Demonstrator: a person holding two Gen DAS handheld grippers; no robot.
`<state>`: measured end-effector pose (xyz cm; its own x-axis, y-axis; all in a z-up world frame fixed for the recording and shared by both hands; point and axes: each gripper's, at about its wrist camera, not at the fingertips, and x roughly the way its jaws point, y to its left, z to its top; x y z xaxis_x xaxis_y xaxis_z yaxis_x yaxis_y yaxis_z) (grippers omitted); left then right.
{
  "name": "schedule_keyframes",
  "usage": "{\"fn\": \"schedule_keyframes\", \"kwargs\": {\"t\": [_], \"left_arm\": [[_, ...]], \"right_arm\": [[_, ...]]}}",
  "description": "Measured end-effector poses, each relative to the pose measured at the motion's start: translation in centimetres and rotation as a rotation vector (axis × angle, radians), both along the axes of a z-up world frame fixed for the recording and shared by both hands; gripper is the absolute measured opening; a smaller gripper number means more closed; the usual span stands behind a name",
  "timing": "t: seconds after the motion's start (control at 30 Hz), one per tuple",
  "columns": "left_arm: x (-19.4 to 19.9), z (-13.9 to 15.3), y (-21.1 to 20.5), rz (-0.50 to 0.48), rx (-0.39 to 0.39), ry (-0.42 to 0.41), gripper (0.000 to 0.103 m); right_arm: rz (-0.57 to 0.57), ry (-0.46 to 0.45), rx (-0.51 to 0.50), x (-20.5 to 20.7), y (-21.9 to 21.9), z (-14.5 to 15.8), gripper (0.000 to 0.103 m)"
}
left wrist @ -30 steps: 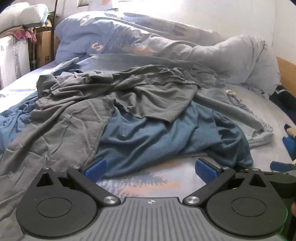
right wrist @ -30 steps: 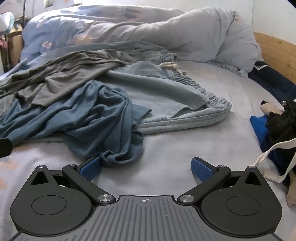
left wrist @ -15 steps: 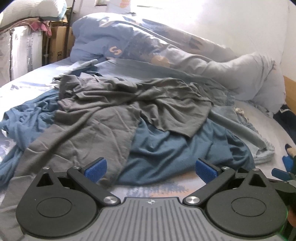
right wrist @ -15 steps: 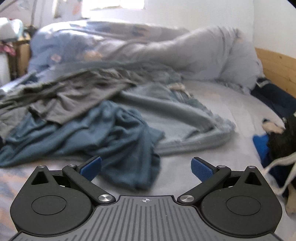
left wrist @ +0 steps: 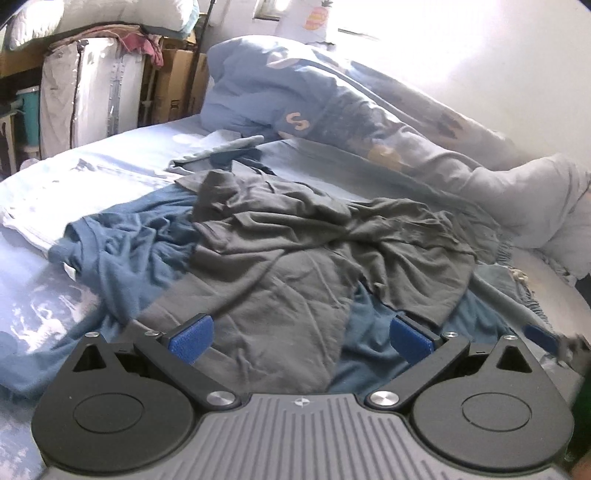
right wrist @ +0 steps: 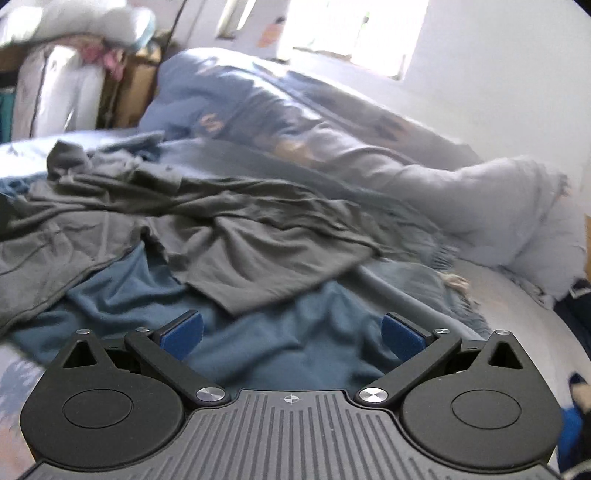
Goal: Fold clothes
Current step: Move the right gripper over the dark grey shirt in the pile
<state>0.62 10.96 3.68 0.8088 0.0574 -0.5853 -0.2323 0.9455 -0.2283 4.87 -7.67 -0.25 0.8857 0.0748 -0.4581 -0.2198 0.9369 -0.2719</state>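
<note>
Grey cloth fills the middle of both frames: a crumpled grey shirt lies spread over a teal shirt on the bed. In the left wrist view the grey shirt runs from the upper centre down to the lower centre, its lower edge reaching between the blue pads of the left gripper. The teal shirt shows at centre left, bunched in folds, and again at lower right under the grey hem. A pale blue-grey garment with a gathered edge lies at the right, partly under the others.

The left gripper sits at the bottom of its frame, jaws wide apart and holding nothing. At the lower right edge of that view a blue pad of the right gripper shows, blurred.

In the right wrist view the right gripper is at the bottom, jaws wide, nothing between them. Just beyond its pads lies the teal shirt, with the grey shirt draped over it across the centre and left. The pale garment lies at centre right.

A rumpled blue duvet is heaped along the upper centre and right. Cardboard boxes and a white bag stand at upper left beside the bed. A bright window sits at the top of the right wrist view.
</note>
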Motion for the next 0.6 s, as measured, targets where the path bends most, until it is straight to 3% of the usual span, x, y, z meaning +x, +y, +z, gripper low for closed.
{"fn": "schedule_keyframes", "kwargs": {"t": [0.23,0.53,0.6], "left_arm": [[0.4,0.5,1.0,0.037,-0.071,-0.016,0.103],[0.1,0.6,1.6,0.061,-0.112,-0.01,0.103],[0.0,0.7,2.1,0.079,-0.128,-0.015,0.103]], "right_arm": [[0.09,0.017,-0.124,1.8,2.5,-1.3,0.096],[0.091,0.019,-0.172,2.6,3.3,-2.0,0.094],[0.081,0.004,-0.19,2.7,3.6,-2.1,0.086]]}}
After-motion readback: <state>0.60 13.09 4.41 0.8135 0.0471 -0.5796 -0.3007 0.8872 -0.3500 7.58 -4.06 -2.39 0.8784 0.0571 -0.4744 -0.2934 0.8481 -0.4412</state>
